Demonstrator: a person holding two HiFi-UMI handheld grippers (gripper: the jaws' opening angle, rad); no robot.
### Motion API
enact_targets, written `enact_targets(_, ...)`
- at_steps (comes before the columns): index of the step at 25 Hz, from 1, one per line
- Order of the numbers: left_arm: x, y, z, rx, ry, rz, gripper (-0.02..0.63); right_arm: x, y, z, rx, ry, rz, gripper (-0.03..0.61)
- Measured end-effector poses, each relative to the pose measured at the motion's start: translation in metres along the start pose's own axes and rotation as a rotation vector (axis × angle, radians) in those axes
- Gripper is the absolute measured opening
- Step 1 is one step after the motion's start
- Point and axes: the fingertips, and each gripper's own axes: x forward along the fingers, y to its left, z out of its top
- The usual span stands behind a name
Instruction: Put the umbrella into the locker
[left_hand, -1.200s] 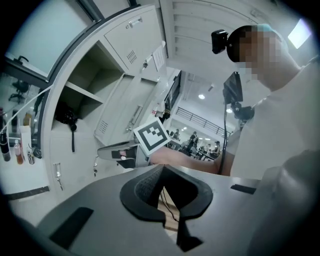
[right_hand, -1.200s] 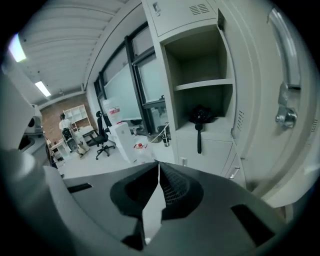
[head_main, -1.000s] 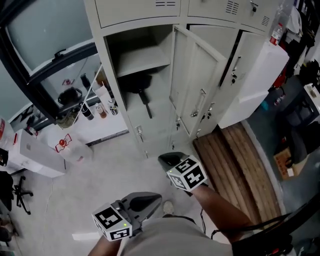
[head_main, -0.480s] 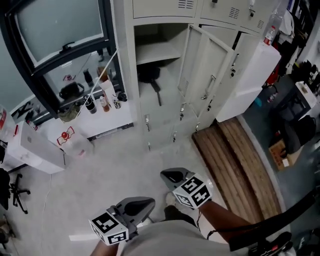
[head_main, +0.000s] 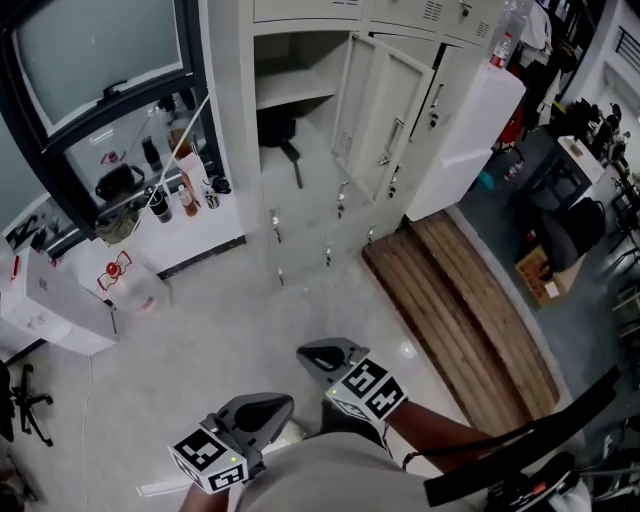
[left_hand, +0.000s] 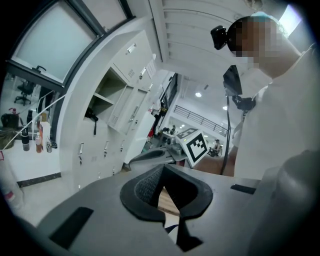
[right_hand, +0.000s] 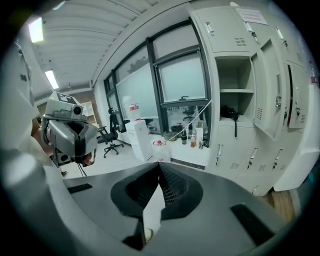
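At lower centre of the head view, left gripper (head_main: 262, 408) and right gripper (head_main: 325, 354) hover over the floor, jaws closed and empty. Farther up, the black umbrella (head_main: 279, 133) lies inside the open locker (head_main: 232, 130), beneath its shelf.

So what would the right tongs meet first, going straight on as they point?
Most likely the floor, short of the white jug. Nothing else shows ahead of the shut right tongs, though depth is hard to judge.
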Motion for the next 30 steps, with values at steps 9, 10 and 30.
enact_targets(9, -0.026, -0.01, -0.013, 0.005, -0.027, -0.007, 0.011, 0.007, 0.044, -0.01, -0.023, 0.022, 0.027, 0.015)
enact_targets(10, -0.029, -0.01, -0.014, 0.003, -0.029, -0.003, 0.011, 0.007, 0.048, -0.009, -0.026, 0.023, 0.032, 0.015)
enact_targets(30, -0.027, -0.008, -0.026, -0.04, -0.05, 0.005, 0.011, -0.004, 0.057, -0.001, -0.091, 0.029, 0.056, 0.015)
